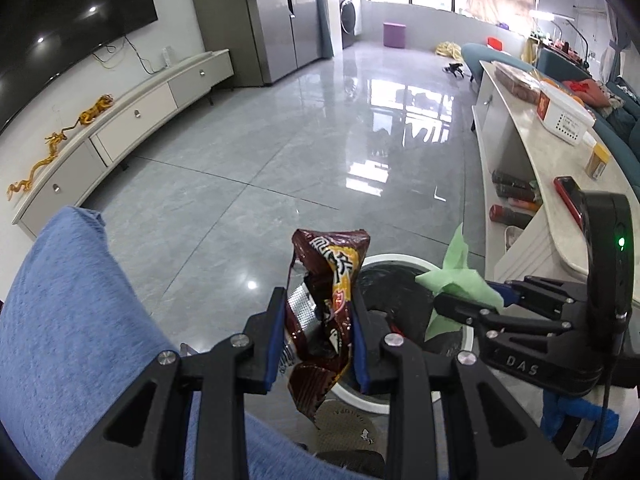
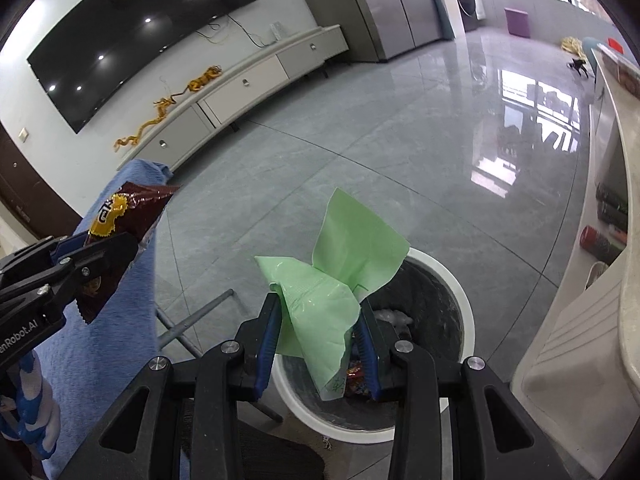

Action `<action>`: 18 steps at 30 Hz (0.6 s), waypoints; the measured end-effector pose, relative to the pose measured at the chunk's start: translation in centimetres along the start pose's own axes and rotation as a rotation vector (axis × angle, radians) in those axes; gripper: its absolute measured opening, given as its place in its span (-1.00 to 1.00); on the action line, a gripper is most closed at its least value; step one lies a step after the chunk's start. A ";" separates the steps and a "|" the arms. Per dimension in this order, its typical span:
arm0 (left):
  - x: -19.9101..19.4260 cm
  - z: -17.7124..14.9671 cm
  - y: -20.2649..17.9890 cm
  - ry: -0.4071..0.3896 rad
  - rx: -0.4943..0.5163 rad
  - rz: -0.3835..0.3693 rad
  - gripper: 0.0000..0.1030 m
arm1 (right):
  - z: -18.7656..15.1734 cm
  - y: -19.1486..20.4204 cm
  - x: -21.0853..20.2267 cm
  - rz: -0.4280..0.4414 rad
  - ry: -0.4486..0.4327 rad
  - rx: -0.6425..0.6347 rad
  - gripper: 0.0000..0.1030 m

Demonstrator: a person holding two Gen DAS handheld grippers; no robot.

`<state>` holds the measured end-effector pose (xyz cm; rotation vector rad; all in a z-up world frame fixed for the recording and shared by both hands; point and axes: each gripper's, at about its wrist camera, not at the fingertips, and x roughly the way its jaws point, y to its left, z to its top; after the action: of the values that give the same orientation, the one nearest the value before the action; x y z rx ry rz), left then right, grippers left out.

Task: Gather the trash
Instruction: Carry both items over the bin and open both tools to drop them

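White-rimmed bin, round, dark liner inside, stands on the grey tile floor beside a pale cabinet. Contents: some crumpled whitish scrap near the back wall and colourful wrappers lower down, partly hidden behind the right gripper; no more can be made out.

Brown wrapper: glossy, crumpled, yellow print, silver lining showing on one side. Left gripper pinches it between blue pads, wrapper standing up above the fingers and hanging below them, over the near-left rim of the bin.

Green bag: thin pale plastic, creased, one flap pointing up, lower end drooping into the bin mouth. Right gripper is clamped on it, directly above the bin. In the left view the same green bag sits at the tip of the right gripper, just right of the wrapper.

Blue cloth drapes to the left. TV on the wall above a long white console carrying a gold dragon.
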<state>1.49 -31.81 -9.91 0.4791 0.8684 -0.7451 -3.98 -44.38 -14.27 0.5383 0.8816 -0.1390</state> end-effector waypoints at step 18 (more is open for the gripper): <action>4.0 1.3 -1.3 0.083 -0.021 -0.102 -0.32 | -0.5 -2.6 2.2 -0.060 0.076 0.061 0.10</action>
<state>2.93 -35.06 -12.53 0.4520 0.9833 -0.8125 -3.75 -46.17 -17.22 0.5774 0.9701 -0.2017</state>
